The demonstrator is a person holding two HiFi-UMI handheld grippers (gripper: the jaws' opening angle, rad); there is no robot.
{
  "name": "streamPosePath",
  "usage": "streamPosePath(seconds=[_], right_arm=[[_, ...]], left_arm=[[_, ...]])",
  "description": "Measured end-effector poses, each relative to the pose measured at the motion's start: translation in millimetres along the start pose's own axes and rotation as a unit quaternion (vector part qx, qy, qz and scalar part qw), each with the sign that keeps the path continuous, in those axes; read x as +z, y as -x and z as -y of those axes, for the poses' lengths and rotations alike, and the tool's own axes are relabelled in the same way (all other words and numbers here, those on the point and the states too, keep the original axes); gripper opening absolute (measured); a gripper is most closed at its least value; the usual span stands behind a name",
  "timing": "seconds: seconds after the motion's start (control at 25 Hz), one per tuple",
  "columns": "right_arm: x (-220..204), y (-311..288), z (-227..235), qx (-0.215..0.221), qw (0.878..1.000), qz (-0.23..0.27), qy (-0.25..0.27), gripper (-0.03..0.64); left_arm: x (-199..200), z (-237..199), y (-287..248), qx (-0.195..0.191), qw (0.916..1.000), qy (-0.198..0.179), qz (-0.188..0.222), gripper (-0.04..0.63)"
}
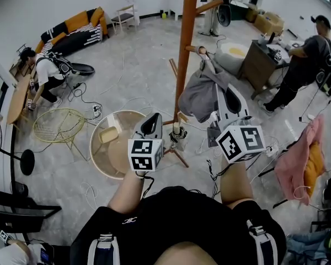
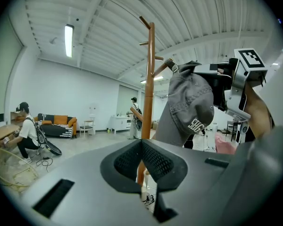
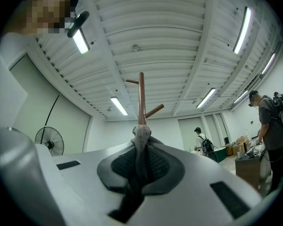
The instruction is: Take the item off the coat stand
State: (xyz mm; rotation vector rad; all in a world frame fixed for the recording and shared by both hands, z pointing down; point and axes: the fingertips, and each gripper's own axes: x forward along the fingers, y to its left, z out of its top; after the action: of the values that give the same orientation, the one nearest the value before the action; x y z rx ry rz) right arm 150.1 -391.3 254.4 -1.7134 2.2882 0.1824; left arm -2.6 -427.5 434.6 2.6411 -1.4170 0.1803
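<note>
Right gripper view: the right gripper (image 3: pixel 140 142) has its fingers clamped tight on a fold of the grey baseball cap (image 3: pixel 141 134). Head view: the cap hangs just beside the wooden coat stand (image 1: pixel 185 43), right under a lower peg (image 1: pixel 194 49). It is probably touching the peg tip, but that's hard to confirm. The left gripper (image 2: pixel 142 147) has its fingers closed together with nothing between them, near the pole.
</note>
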Motion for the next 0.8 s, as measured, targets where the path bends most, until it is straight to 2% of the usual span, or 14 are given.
streamPosePath(seconds=[0.16,0.44,0.64,0.8], right_arm=[[1.1,24.1,24.4,-0.002,1.0,0.01,0.005,0.025],[22.7,35.4,7.7,-0.026,0.999,0.017,0.008,0.023],[4.9,50.7,28.4,-0.055,0.998,-0.008,0.0,0.023],[-19.8,61.9,45.7,-0.085,0.995,-0.038,0.016,0.023]], left_arm=[[-9.4,31.4,-18.2,-0.015,0.9999,-0.004,-0.001,0.017],[2.6,30.3,-7.9,-0.044,0.999,-0.001,0.0,0.017],[0.2,46.0,-13.8,-0.057,0.9984,-0.001,-0.001,0.017],[-1.0,59.5,-14.5,-0.066,0.9978,-0.003,-0.001,0.017]])
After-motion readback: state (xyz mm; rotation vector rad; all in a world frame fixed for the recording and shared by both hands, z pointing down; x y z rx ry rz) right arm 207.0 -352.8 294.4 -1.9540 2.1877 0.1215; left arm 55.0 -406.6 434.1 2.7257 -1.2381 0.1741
